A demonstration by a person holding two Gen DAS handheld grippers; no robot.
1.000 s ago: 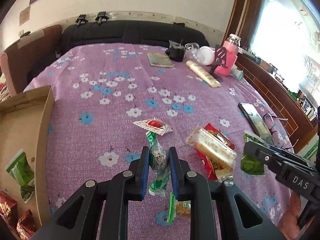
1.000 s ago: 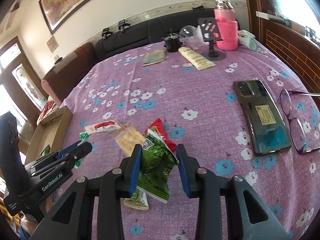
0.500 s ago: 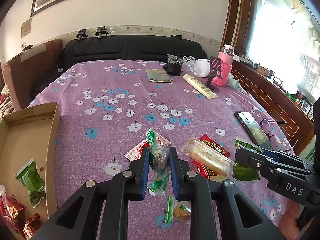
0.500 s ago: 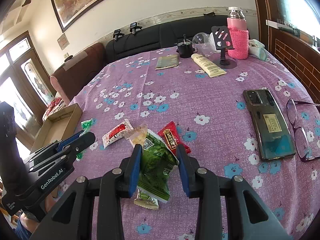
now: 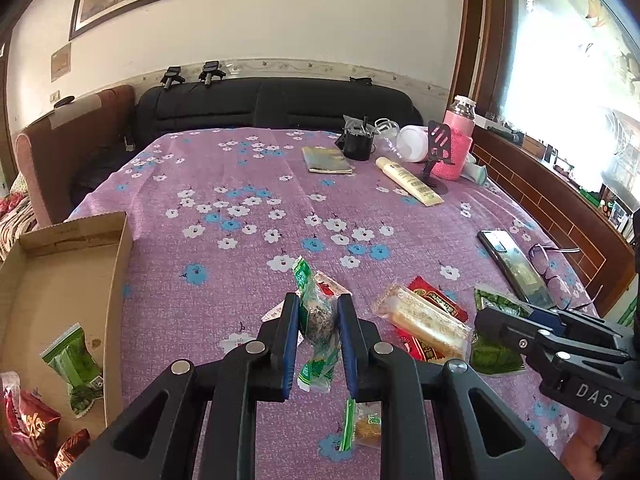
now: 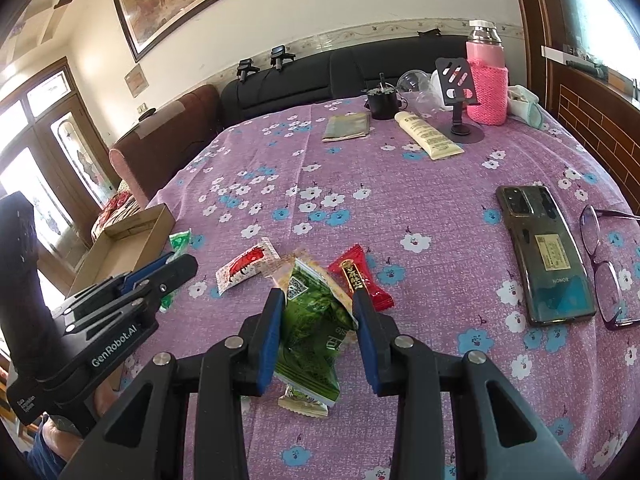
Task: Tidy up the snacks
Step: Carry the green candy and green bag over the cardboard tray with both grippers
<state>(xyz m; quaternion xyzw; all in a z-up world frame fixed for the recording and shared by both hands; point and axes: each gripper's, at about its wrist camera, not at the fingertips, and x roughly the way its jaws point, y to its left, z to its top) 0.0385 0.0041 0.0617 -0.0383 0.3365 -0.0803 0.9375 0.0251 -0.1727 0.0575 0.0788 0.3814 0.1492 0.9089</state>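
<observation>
Both grippers hold a snack packet above the flowered purple tablecloth.

Left wrist view: the left gripper is clamped on a green-ended clear packet with a dark filling, lifted over the near edge of the tablecloth. A cardboard box at the near left corner holds a green packet and red packets. Right of the claw lie a long clear-wrapped biscuit pack across a red packet, and a small yellow-filled packet nearest the edge. Right wrist view: the right gripper pinches a dark green snack bag by its sides, above the near edge. Beyond it lie a white-and-red packet and a red candy packet; a phone and glasses lie by the right edge.
</observation>
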